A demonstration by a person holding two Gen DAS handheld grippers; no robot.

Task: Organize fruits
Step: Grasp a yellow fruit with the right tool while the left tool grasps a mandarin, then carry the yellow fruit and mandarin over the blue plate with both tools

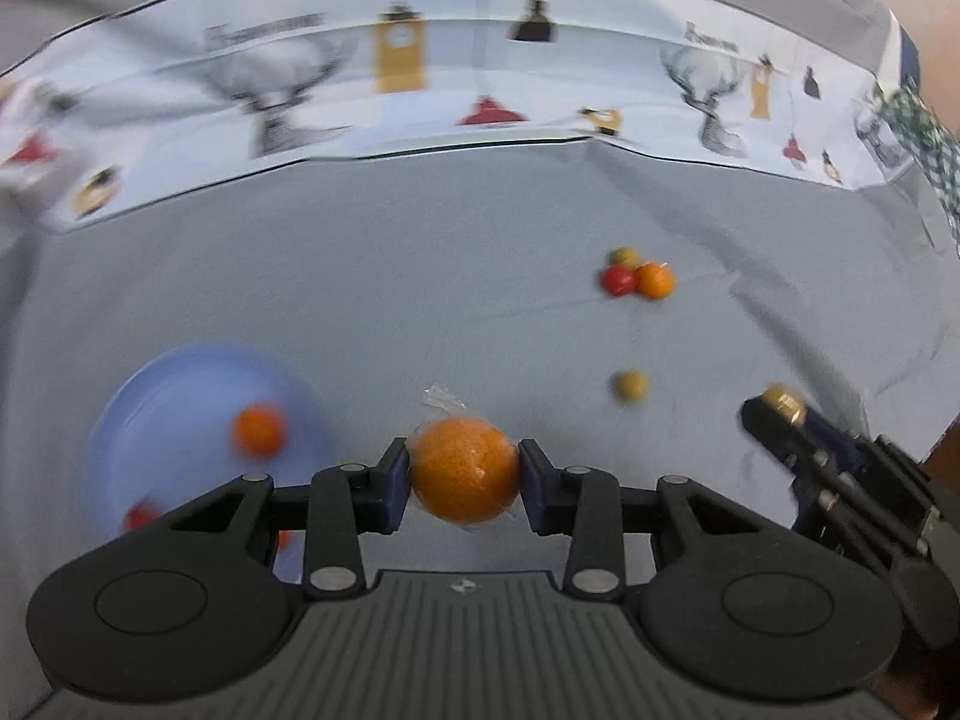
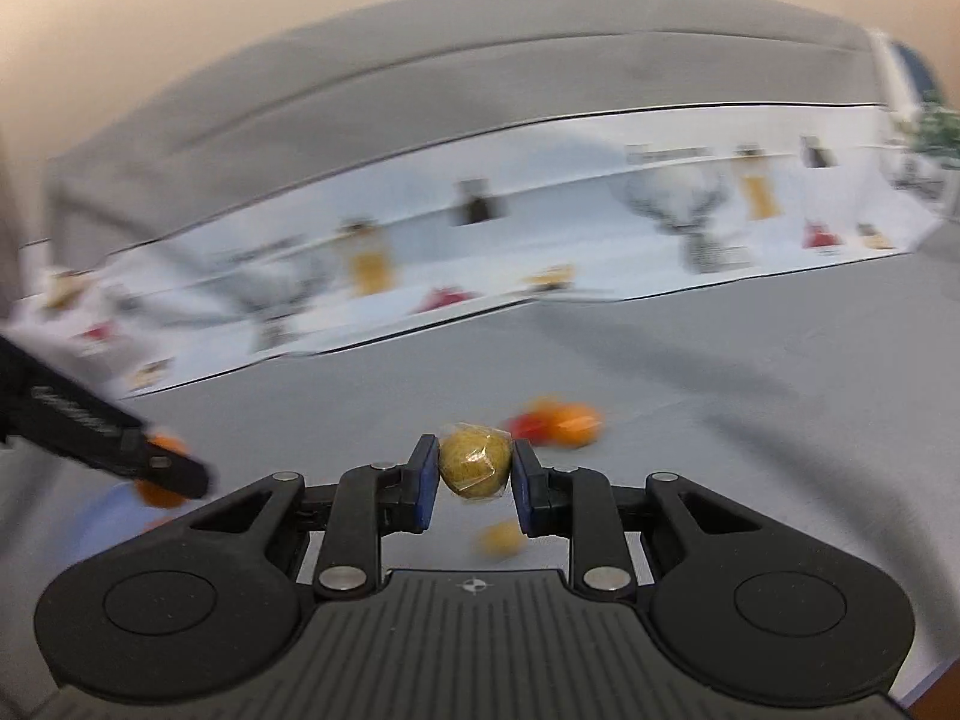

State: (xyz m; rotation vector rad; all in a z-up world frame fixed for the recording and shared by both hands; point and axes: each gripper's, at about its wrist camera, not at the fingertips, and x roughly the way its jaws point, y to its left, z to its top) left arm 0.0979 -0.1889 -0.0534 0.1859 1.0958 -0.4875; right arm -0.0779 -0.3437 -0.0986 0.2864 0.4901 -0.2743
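- Left gripper [image 1: 465, 471] clamps a wrapped orange [image 1: 465, 469] above the table [image 1: 420, 300], beside the blue plate [image 1: 180, 384].
- Right gripper [image 2: 474, 471] clamps a wrapped yellow fruit [image 2: 474, 462].

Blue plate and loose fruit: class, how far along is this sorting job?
Done: an orange fruit and a red one lie on the blue plate. In hand: the left gripper grips a wrapped orange, the right gripper a yellow-green fruit. Left: a cluster of three and one yellow fruit on the cloth.
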